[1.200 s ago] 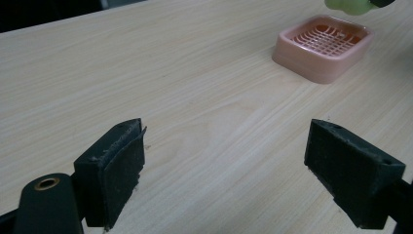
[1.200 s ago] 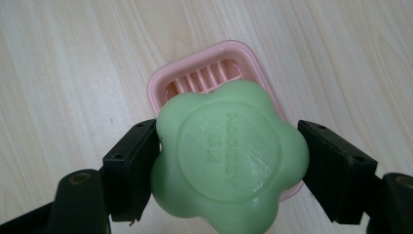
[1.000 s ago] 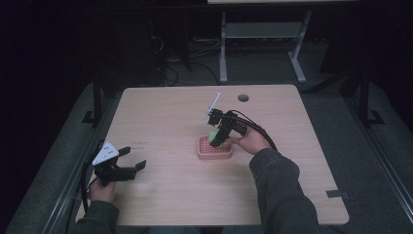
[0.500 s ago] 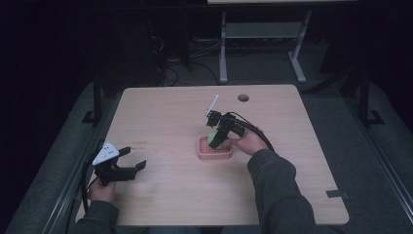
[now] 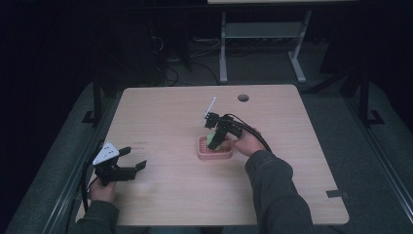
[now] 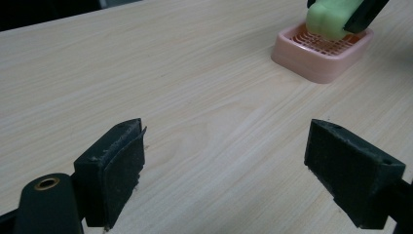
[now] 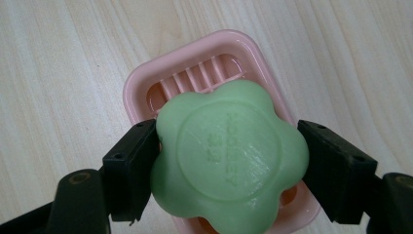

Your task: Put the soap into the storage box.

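Embossed lettering on the face of the green soap is too faint to read in the right gripper view, and the soap's lower edge plus the near end of the pink soap dish are cut off or covered there. In the left gripper view the soap is cropped at the top edge, with one dark jaw of the other gripper over its right side. From the high view the soap is a small green patch, mostly masked by the right gripper. Right gripper: jaws pinching the flower-shaped soap, one on each side of it, held directly over the slatted dish; whether soap touches the slats cannot be told. Dish sits near the middle of the wooden table. Left gripper: jaws spread wide, nothing between them but bare table, near the table's front left, well apart from the dish. Count: one soap, one dish, two grippers, two hands
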The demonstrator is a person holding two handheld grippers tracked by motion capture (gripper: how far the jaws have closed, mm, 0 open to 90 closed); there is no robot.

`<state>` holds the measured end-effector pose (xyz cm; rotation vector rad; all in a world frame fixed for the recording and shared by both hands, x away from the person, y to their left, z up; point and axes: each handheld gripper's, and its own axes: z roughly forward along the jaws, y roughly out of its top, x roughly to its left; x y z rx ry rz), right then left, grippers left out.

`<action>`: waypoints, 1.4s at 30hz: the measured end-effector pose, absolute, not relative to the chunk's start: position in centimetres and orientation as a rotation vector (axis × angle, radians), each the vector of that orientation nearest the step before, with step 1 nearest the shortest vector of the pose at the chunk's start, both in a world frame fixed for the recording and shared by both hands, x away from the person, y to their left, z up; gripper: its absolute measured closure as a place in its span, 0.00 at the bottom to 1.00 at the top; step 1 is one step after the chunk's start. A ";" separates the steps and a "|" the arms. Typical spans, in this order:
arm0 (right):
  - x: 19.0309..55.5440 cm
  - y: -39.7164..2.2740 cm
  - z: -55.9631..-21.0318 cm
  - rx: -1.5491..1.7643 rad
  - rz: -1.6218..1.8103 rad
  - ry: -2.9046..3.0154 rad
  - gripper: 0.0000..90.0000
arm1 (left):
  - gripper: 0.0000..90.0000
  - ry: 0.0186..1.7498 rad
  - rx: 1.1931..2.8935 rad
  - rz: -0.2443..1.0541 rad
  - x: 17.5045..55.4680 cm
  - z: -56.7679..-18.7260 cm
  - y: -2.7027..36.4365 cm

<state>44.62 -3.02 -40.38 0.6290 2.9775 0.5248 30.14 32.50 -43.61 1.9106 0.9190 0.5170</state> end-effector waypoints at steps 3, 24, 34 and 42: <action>44.6 -2.9 -40.5 0.629 0.516 2.981 0.29 | 0.16 0.918 1.911 0.517 30.1 -43.6 32.5; 44.5 -2.0 -41.3 0.590 0.455 2.973 0.29 | 0.16 0.922 1.906 0.521 30.1 -43.6 32.6; 44.6 -1.9 -41.6 0.595 0.446 2.971 0.29 | 0.16 0.924 1.902 0.523 30.1 -43.5 32.6; 44.5 -1.8 -41.6 0.598 0.431 2.964 0.29 | 0.16 0.924 1.901 0.523 30.1 -43.5 32.6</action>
